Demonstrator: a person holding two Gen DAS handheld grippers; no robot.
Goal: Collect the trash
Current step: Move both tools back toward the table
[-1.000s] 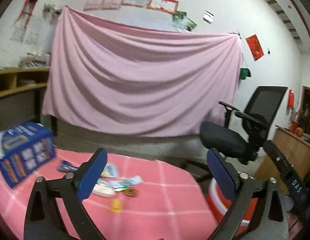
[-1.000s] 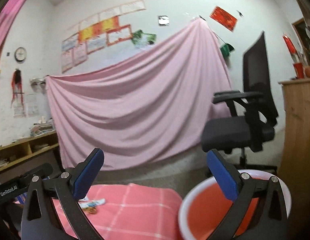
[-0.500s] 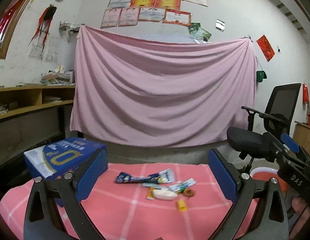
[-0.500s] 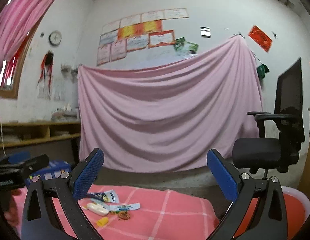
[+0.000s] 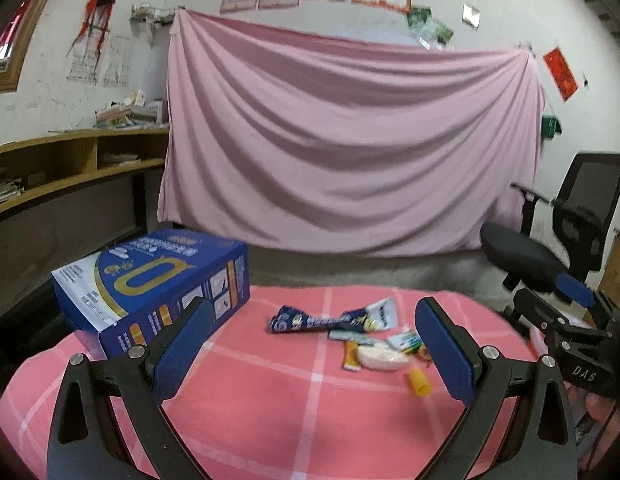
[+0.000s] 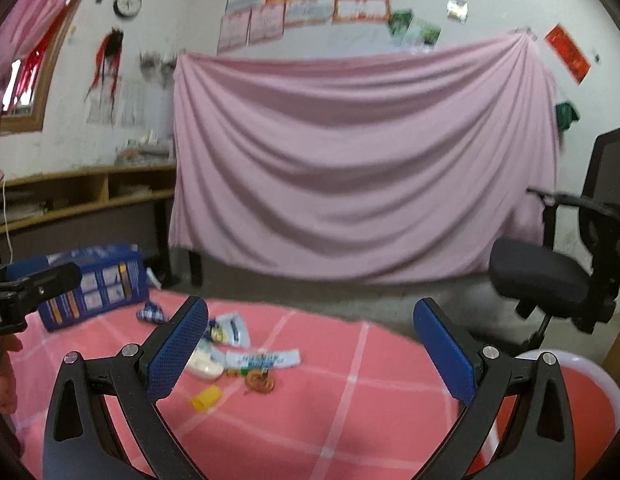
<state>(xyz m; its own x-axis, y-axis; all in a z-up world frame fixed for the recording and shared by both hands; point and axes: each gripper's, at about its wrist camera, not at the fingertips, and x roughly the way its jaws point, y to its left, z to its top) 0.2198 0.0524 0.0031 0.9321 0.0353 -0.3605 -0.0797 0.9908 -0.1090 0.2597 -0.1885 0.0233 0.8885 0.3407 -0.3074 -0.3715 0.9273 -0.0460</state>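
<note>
Pink checked cloth (image 5: pixel 301 412) is covering the table where a small heap of trash is lying near the middle: a dark blue wrapper (image 5: pixel 310 322), a white oval piece (image 5: pixel 380 358), an orange sachet (image 5: pixel 351 356), a green-and-white packet (image 5: pixel 406 340) and a yellow cap (image 5: pixel 418 384), the cap sitting slightly apart on the near side. Seen from the right wrist, the same heap is showing a white label strip (image 6: pixel 263 359), a brown scrap (image 6: pixel 261 382) just beside it and the yellow cap (image 6: pixel 206 397) nearer the camera. A blue carton (image 5: pixel 157 288) is standing at the table's left end, well apart from the litter. The left gripper (image 5: pixel 310 354) is hovering above the cloth with its blue-padded jaws spread wide and nothing between them; the right gripper (image 6: pixel 310 354) is likewise gaping and holding nothing, and it is appearing at the right edge of the left view, beyond the heap. A red basin with a white rim (image 6: pixel 590 396) is sitting off the table's right end, below the right gripper's outer finger. Behind, a pink sheet (image 5: pixel 342 152) is hanging across the wall, beside a black office chair (image 5: pixel 550 248).
</note>
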